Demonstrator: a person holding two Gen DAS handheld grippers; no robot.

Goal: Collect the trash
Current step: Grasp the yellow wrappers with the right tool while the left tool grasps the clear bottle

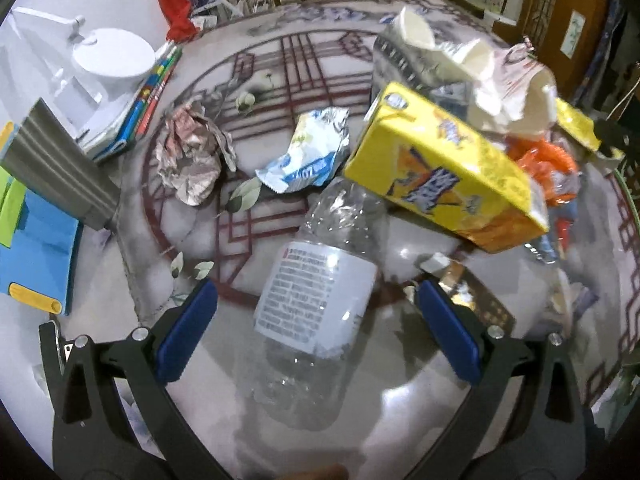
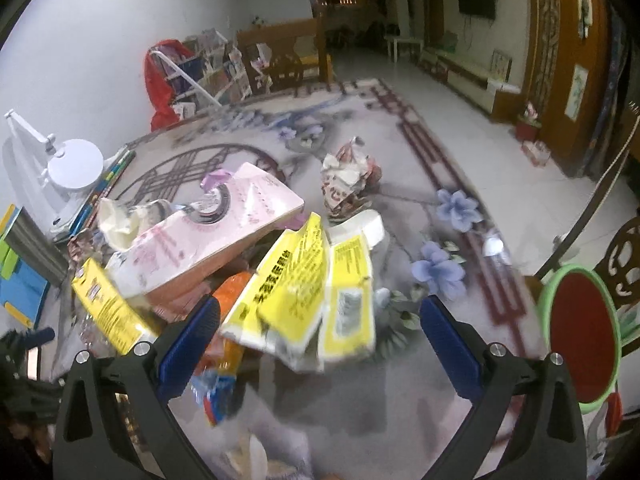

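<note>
While trash is heaped on the patterned rug [image 1: 280, 60], the clear plastic bottle [image 1: 316, 300] lies dead ahead of the left claw [image 1: 316, 320], between its spread jaws, long axis along the fingers, cap end away. Yellow drink carton [image 1: 444, 168] sits just beyond, right. Right claw [image 2: 320, 340] is also spread, holding nothing, fronting a torn yellow wrapper [image 2: 304, 292]. Left is nearer the bottle.

We hold our left black two-finger gripper with blue pads [image 1: 314, 312] low and pointing forward, its jaws spread wide apart. Our right black two-finger gripper with blue pads [image 2: 320, 326] is likewise level, with its jaws gaping wide, gripping nothing.
</note>
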